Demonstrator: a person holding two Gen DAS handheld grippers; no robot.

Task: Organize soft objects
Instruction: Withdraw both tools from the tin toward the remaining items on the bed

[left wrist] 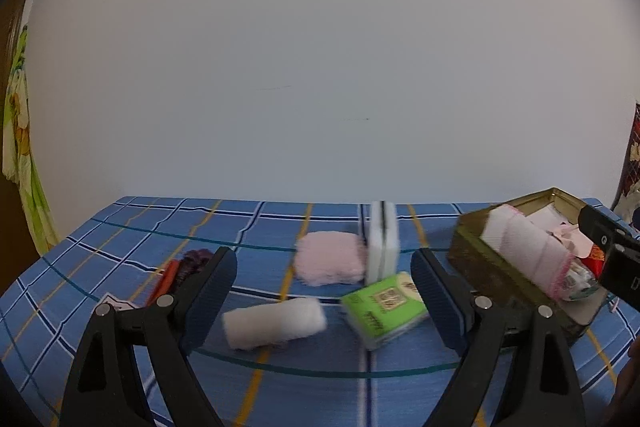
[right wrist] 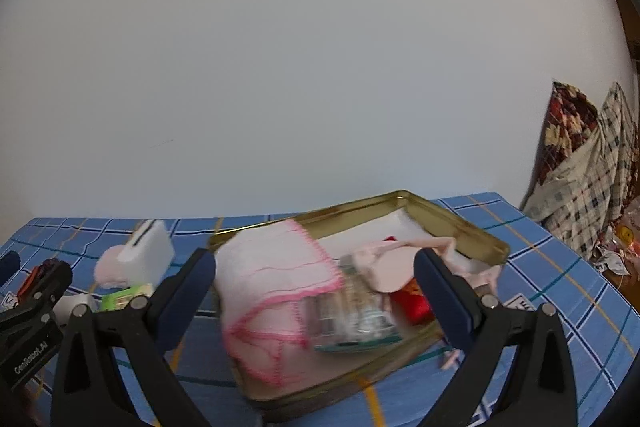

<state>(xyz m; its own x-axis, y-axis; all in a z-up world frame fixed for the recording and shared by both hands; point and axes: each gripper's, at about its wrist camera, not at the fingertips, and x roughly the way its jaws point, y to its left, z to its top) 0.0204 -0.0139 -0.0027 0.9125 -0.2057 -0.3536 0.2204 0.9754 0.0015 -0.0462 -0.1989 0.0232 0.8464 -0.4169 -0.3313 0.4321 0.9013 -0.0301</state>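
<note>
I hold both the left gripper (left wrist: 324,291) and right gripper (right wrist: 316,287) spread and empty, the left framing the rolled white towel (left wrist: 275,323) for the gold tin (right wrist: 460,227).

We see our left gripper (left wrist: 324,291) and right gripper (right wrist: 316,291) built alike: matte black plastic arms with triangular cut-outs, each fastened by round silver screws. Dark blue ribbed pads line the fingers (left wrist: 212,291). White lettering runs along one black side.
</note>
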